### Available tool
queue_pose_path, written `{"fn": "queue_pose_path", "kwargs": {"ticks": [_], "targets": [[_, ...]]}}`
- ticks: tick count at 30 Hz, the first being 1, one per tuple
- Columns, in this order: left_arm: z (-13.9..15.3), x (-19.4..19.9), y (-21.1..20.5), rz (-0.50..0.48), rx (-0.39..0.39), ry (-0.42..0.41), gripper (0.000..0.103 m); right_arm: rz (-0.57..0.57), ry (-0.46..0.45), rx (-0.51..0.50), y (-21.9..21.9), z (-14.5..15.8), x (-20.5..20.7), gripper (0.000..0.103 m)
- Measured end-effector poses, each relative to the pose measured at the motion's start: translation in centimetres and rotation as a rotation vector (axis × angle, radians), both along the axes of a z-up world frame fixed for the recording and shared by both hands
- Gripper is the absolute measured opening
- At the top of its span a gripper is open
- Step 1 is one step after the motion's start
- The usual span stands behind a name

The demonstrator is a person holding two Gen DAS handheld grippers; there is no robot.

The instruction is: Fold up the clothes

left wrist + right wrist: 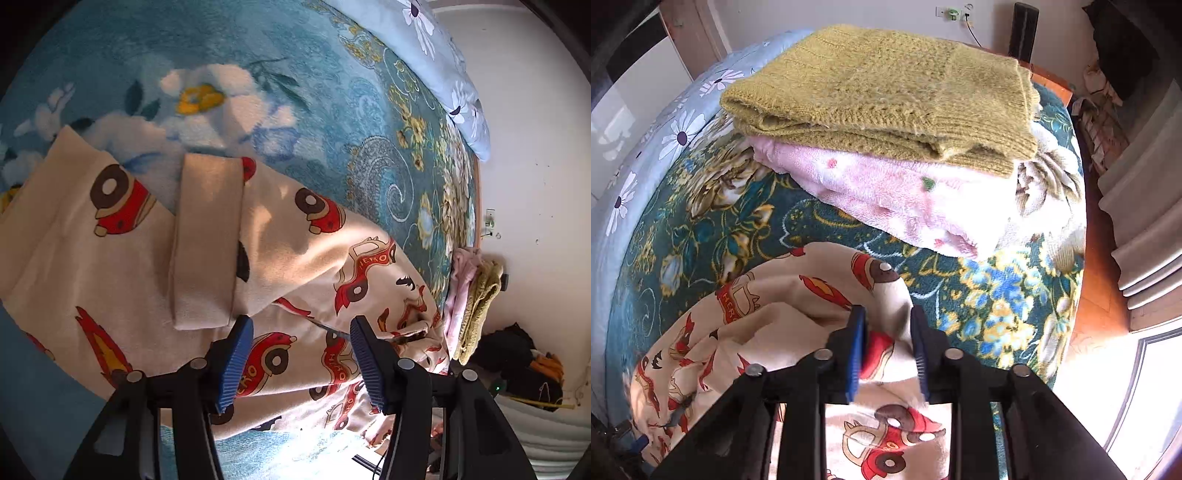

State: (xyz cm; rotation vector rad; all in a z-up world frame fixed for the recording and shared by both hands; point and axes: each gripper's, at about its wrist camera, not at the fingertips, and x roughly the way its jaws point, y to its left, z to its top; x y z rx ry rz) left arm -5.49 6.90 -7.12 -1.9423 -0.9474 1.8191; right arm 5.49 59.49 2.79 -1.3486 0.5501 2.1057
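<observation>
A cream garment (pixel 110 258) printed with red cars and flames lies spread across a bed covered by a teal floral blanket (pixel 295 74). In the left wrist view, a plain cream cuffed sleeve (pixel 207 240) lies folded over the body of the garment, running from the blanket's white flower down toward the left gripper (pixel 301 362). That gripper hangs just above the cloth with its blue ribbed pads wide apart and nothing between them; printed fabric shows through the gap.

In the right wrist view, the right gripper (pixel 888 350) is closed narrow on a bunched fold of the same garment (pixel 798 317), with cream and red cloth pinched between the blue pads and rising a little above them. The rest of the cloth falls in loose wrinkles to the left and below.

Beyond the held fold sits a stack of two folded pieces: an olive knit sweater (pixel 886 92) lying on top of a pink fleece piece (pixel 905 199). The stack rests on the blanket near the far edge of the bed, apart from the printed garment. A light blue pillow with white daisies (pixel 665 140) lies along the left side.
</observation>
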Motion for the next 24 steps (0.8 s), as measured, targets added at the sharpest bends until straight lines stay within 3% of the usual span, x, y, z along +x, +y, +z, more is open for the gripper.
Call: {"fn": "queue_pose_path", "kwargs": {"ticks": [3, 6, 8, 11, 13, 18, 24], "targets": [[0.2, 0.3, -0.5, -0.022, -0.035, 0.011, 0.059, -0.008, 0.084, -0.02, -0.8, 1.2, 2.4, 0.055], [0.8, 1.1, -1.5, -0.035, -0.1, 0.039, 0.06, -0.036, 0.159, -0.053, -2.0, 2.4, 5.8, 0.055], [1.4, 2.0, -2.4, -0.052, -0.191, 0.078, 0.06, -0.062, 0.204, -0.088, -3.5, 2.6, 8.3, 0.055], [1.9, 3.5, -4.1, -0.065, -0.319, 0.106, 0.06, -0.118, 0.262, -0.224, -6.5, 1.5, 12.7, 0.055], [1.5, 4.7, -5.3, -0.052, -0.374, 0.083, 0.06, -0.136, 0.265, -0.333, -9.2, -0.5, 15.0, 0.055], [-0.8, 6.0, -7.7, -0.003, -0.392, 0.003, 0.06, -0.223, 0.224, -0.516, -13.2, -5.6, 18.6, 0.055], [-1.8, 5.6, -8.8, 0.064, -0.382, 0.027, 0.062, -0.46, 0.325, -0.573, -10.2, -7.1, 20.8, 0.055]]}}
